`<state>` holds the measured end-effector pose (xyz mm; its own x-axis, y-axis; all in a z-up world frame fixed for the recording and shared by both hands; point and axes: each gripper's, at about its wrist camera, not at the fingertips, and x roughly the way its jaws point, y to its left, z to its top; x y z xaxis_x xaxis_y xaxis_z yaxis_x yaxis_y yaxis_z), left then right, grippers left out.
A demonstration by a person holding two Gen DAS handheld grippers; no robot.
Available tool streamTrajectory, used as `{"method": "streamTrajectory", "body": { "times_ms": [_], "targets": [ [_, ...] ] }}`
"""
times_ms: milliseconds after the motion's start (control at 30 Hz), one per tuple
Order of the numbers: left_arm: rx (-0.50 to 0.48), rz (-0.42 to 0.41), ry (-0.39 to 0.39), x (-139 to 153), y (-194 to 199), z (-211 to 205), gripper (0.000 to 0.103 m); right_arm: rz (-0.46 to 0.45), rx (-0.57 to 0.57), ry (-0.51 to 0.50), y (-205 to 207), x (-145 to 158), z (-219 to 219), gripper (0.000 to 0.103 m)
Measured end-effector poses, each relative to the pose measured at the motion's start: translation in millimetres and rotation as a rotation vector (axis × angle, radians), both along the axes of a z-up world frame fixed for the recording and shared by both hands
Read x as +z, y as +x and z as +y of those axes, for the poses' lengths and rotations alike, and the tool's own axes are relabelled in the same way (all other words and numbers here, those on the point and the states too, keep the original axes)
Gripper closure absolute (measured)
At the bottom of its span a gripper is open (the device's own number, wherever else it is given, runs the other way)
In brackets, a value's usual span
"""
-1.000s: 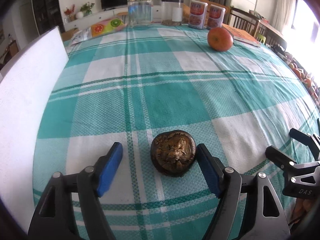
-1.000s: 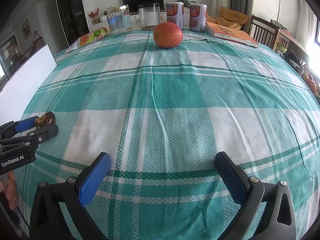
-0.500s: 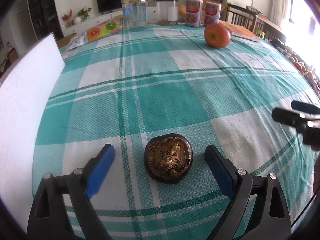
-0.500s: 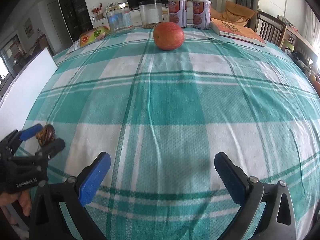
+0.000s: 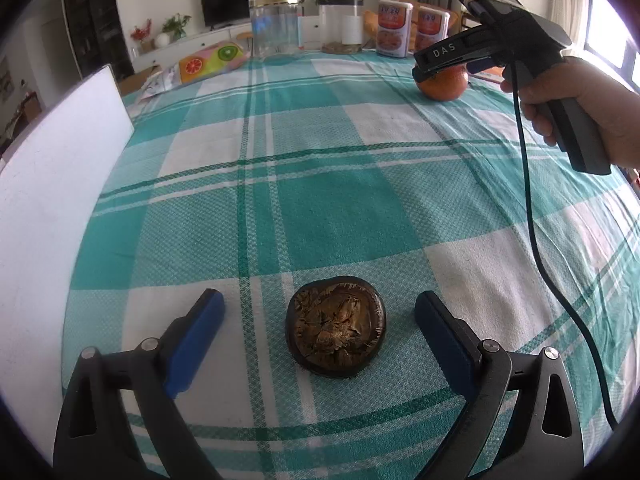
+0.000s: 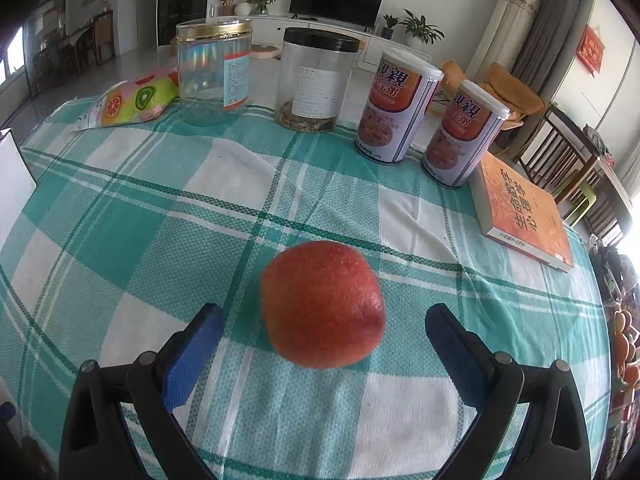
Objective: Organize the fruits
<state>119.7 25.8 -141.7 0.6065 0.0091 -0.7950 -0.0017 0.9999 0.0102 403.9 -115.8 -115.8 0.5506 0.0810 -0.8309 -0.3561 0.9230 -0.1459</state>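
A: Where's the fruit sitting right now?

B: Dark wrinkled fruit (image 5: pixel 336 326) lying on the teal checked table (image 5: pixel 352 216), right between the blue pads of the left tool (image 5: pixel 319 318). Not touching either pad though, clear gaps on both sides. Jaws spread wide, just been opening, so nothing gripped.

A: And the other one?

B: Red apple (image 6: pixel 322 304) out toward the far end of the table, sitting between the fingers of the right tool (image 6: pixel 320 334). Jaws just been closing in, but cloth visible on both sides of the apple, so pads not pressing yet. Apart, not clamped.

A: Visible from the left side too?

B: Yep, from the left wrist view the right tool (image 5: pixel 444 66) held by a hand (image 5: pixel 588 116) over the apple (image 5: pixel 442 86), black cable (image 5: pixel 532 216) trailing down from it.

A: Anything else on the table?

B: Two clear jars (image 6: pixel 214 74), two printed cans (image 6: pixel 398 108), an orange book (image 6: pixel 520 212) beside the cans, a fruit-print packet (image 6: pixel 132 100) at the far left. White board (image 5: pixel 44 184) standing along the left edge.
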Motion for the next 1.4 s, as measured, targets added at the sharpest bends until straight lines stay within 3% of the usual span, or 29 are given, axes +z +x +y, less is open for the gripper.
{"method": "streamTrajectory", "body": {
  "times_ms": [33,100,200,267,367,600,700,767,800,867,900,1000,1100,1233,1300,1400],
  "targets": [
    [0.0,0.0,0.0,0.0,0.0,0.0,0.005,0.03,-0.013,0.03,4.5,-3.3,-5.0,0.031],
    [0.0,0.0,0.0,0.0,0.1,0.0,0.005,0.07,-0.037,0.111,7.0,-5.1,-14.9,0.038],
    [0.0,0.0,0.0,0.0,0.1,0.1,0.005,0.069,-0.061,0.15,-8.5,-3.1,-26.3,0.038],
    [-0.001,0.0,0.0,0.0,0.2,0.0,0.005,0.071,-0.095,0.233,-28.6,0.4,-39.3,0.038],
    [-0.001,0.0,0.0,0.0,0.2,0.1,0.005,0.107,-0.13,0.378,-69.4,1.5,-55.1,0.038],
    [-0.002,0.001,-0.005,0.1,0.3,0.7,0.005,0.134,-0.121,0.534,-183.5,2.0,-65.9,0.038],
    [-0.039,0.024,-0.047,3.2,-1.7,6.4,0.009,0.123,-0.148,0.595,-226.0,1.8,-75.4,0.038],
    [-0.049,0.035,-0.12,6.5,-4.9,14.1,0.009,0.119,-0.167,0.619,-248.5,-0.1,-81.3,0.038],
    [-0.054,0.035,-0.14,7.7,-6.2,16.0,0.013,0.122,-0.177,0.631,-257.2,-1.2,-84.2,0.038],
    [-0.071,0.023,-0.136,10.4,-8.2,15.9,0.05,0.123,-0.192,0.638,-270.9,-2.4,-88.5,0.038],
    [-0.09,0.026,-0.142,11.0,-7.9,14.9,0.059,0.12,-0.192,0.63,-275.3,-1.9,-88.9,0.038],
    [-0.096,0.03,-0.197,15.7,-12.8,18.1,0.059,0.113,-0.181,0.609,-286.5,2.1,-87.0,0.038],
    [-0.095,0.02,-0.327,43.5,-42.7,29.8,0.059,0.119,-0.146,0.605,-295.3,13.9,-76.7,0.038],
    [-0.1,-0.038,-0.497,110.1,-106.5,63.1,0.059,0.138,0.002,0.613,-301.8,47.8,-24.9,0.038],
    [-0.05,-0.084,-0.522,142.4,-132.6,93.5,0.059,0.141,0.116,0.614,-305.9,69.7,20.0,0.038],
    [0.097,-0.142,-0.49,174.5,-153.4,152.3,0.059,0.165,0.301,0.626,-312.9,102.0,98.5,0.038]
  ]
}}
